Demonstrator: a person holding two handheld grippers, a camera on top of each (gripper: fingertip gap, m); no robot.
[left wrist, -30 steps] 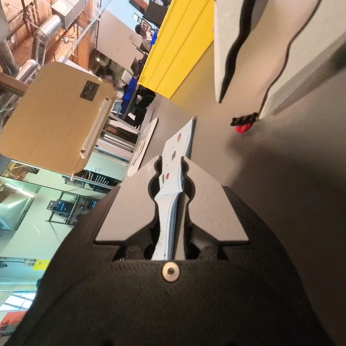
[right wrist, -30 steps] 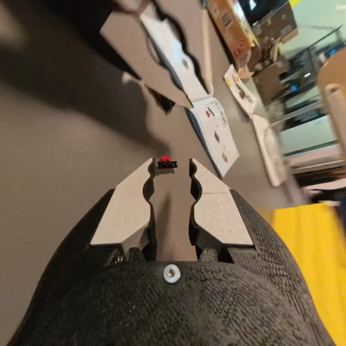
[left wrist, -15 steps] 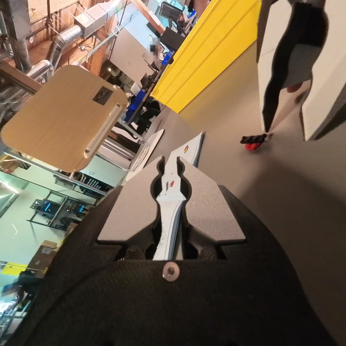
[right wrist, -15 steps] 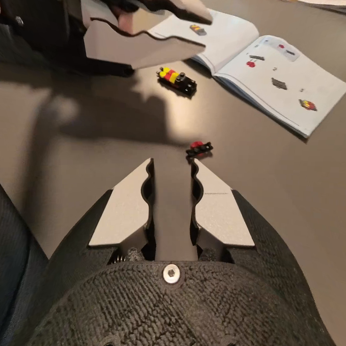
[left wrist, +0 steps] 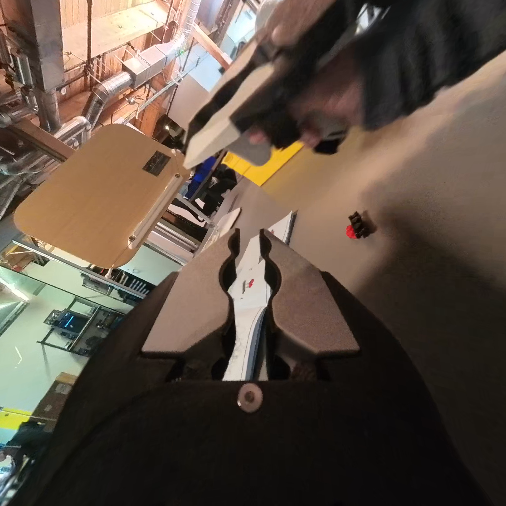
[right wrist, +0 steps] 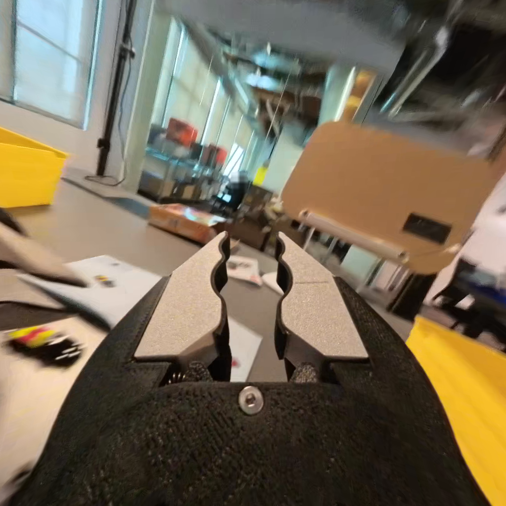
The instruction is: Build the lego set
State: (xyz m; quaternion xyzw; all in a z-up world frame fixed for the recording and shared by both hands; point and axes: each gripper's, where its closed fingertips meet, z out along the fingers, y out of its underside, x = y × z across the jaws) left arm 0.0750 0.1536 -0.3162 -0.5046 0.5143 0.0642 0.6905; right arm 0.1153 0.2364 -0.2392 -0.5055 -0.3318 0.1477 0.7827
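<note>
A small black-and-red lego piece [left wrist: 357, 228] lies on the grey table [left wrist: 410, 273], to the right of my left gripper [left wrist: 249, 235]. That gripper is narrowly open and empty, over the open instruction booklet [left wrist: 252, 284]. My right gripper [right wrist: 252, 238] is open and empty, raised and pointing level across the room; it shows blurred at the top of the left wrist view [left wrist: 213, 137]. A blurred yellow, red and black lego assembly [right wrist: 41, 342] lies on the table at the lower left of the right wrist view, next to the booklet [right wrist: 109, 276].
Yellow bins stand at the table's left [right wrist: 27, 178] and right [right wrist: 465, 383]. An orange box [right wrist: 186, 221] and loose leaflets [right wrist: 243, 269] lie farther back. A wooden board [left wrist: 95, 197] hangs beyond the table edge. My left gripper is the nearer one to the small black-and-red lego piece [left wrist: 357, 228]: about 8 centimetres, against 15 centimetres.
My right gripper has lifted off the black-and-red piece and swung up to face the room, still open. The piece stays on the table. My left gripper has barely moved.
</note>
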